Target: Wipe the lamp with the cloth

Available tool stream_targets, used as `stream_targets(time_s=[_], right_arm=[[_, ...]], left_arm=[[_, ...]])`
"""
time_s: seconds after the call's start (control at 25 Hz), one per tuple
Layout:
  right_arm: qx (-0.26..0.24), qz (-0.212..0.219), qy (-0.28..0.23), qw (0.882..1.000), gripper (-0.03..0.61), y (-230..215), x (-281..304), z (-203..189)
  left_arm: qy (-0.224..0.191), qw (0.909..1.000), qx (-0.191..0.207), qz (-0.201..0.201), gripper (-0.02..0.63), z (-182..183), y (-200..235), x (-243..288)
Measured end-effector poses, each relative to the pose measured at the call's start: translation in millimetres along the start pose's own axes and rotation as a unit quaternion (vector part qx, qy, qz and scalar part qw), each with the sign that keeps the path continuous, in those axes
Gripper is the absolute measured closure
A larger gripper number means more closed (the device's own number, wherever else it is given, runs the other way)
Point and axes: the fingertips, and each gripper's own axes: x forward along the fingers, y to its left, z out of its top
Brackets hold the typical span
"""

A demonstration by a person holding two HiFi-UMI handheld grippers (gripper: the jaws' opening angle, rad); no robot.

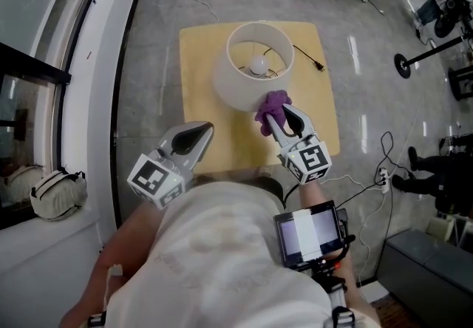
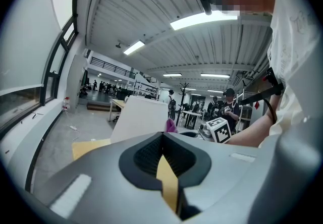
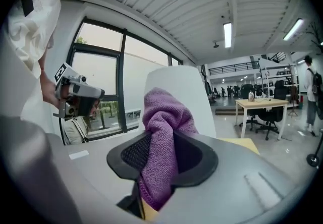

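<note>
- We hold the right tongs (image 1: 279, 121) clamped on the purple cloth (image 1: 271, 106), which touches the near side of the lamp (image 1: 235, 86) shade.
- The lamp stands on the yellow counter (image 1: 198, 60).
- Our left tongs (image 1: 204, 129) are together, empty, clear of the lamp.

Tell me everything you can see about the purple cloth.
The purple cloth is a small, nubby, towel-like rag, bunched into a soft wad. The right claw is clamped on its middle, so a rounded lump sticks out past the tips and a tail hangs below the pads. In the head view it appears to rest against the near side of the white lampshade, just below the rim, above the yellow tabletop.
</note>
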Motion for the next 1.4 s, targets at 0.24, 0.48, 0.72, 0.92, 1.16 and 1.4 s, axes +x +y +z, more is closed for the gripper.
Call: stream_targets(time_s=[0.24,0.48,0.72,0.92,1.16,1.4], right_arm=[[0.000,0.002,0.049,0.999,0.439,7.7,2.5,-24.7],[-0.075,0.035,-0.005,0.997,0.439,41.1,-10.2,54.2],[-0.235,0.017,-0.025,0.972,0.440,57.1,0.8,131.8],[-0.298,-0.003,0.006,0.955,0.440,57.0,18.9,125.7],[-0.337,-0.022,0.029,0.941,0.442,58.7,29.9,102.8],[-0.387,-0.010,0.066,0.920,0.442,67.7,40.3,60.0]], left_arm=[[-0.005,1.0000,-0.005,0.001,0.614,-3.3,3.6,-9.0],[-0.019,0.9997,-0.012,0.004,0.614,-5.1,5.3,-16.0],[-0.032,0.9993,-0.017,0.009,0.614,-4.4,7.9,-21.8],[-0.042,0.9987,-0.020,0.020,0.614,-1.5,10.9,-30.1],[-0.046,0.9979,-0.025,0.038,0.614,-8.0,16.4,-39.7],[-0.049,0.9969,-0.032,0.052,0.614,-12.7,23.2,-48.8]])
